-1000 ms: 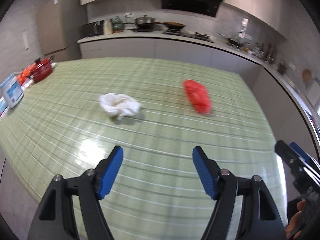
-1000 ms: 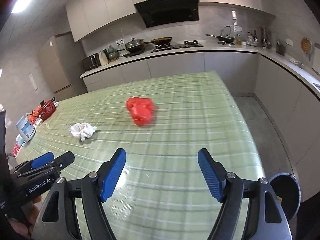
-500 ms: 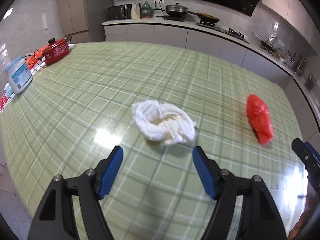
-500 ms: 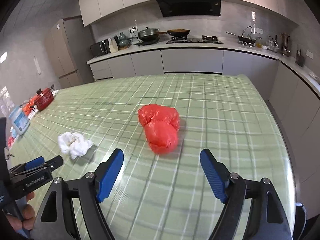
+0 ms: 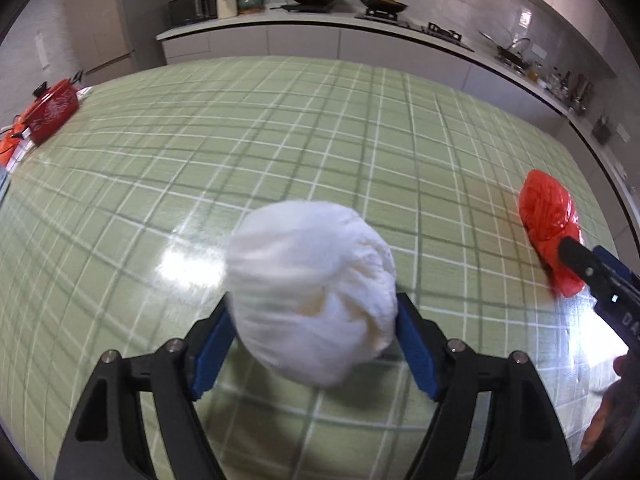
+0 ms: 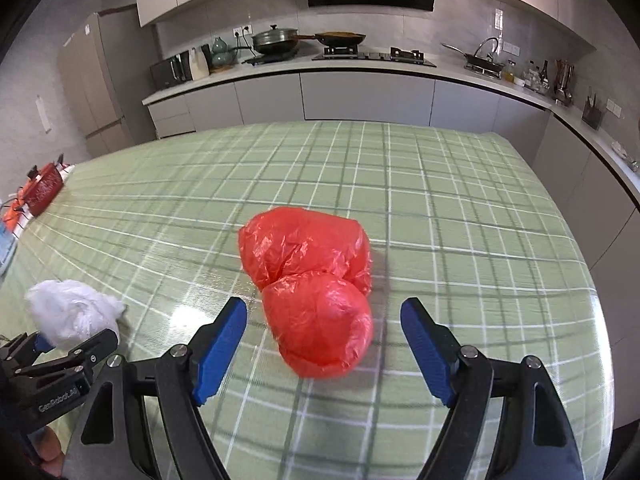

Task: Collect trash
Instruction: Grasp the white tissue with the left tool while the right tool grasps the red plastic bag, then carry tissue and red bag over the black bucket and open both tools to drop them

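The left gripper straddles the white crumpled wad on the green checked table, its jaws opening, pads beside it. The right gripper, jaws apart, flanks the red plastic bag without touching it.
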A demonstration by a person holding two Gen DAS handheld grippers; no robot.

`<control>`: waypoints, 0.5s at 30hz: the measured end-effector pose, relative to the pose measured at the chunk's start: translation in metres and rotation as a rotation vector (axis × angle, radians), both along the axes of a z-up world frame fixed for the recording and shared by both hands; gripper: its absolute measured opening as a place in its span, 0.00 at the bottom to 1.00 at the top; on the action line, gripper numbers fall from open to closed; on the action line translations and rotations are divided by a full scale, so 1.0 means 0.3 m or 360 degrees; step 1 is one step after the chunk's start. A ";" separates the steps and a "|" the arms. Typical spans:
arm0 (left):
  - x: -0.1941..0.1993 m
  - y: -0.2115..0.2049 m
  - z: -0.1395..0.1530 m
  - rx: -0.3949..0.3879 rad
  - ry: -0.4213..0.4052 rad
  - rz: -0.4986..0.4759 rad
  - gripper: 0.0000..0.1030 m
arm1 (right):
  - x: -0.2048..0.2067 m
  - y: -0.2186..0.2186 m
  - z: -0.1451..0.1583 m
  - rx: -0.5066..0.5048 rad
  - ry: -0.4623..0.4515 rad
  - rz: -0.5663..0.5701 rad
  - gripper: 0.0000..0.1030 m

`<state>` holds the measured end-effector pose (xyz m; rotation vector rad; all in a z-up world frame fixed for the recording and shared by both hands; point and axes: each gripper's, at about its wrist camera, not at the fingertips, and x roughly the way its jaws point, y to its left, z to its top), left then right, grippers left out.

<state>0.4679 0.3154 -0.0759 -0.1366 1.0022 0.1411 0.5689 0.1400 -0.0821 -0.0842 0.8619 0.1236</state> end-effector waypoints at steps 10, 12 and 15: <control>0.007 0.013 0.027 -0.0070 -0.0075 -0.0060 0.36 | 0.051 -0.016 -0.057 0.0045 0.0043 0.0014 0.49; 0.012 0.020 0.029 -0.0086 -0.0080 -0.0049 0.33 | 0.053 -0.016 -0.066 0.0050 0.0054 0.0020 0.48; 0.005 0.025 0.037 -0.0098 -0.0099 -0.0039 0.31 | 0.051 -0.020 -0.061 0.0076 0.0046 0.0031 0.42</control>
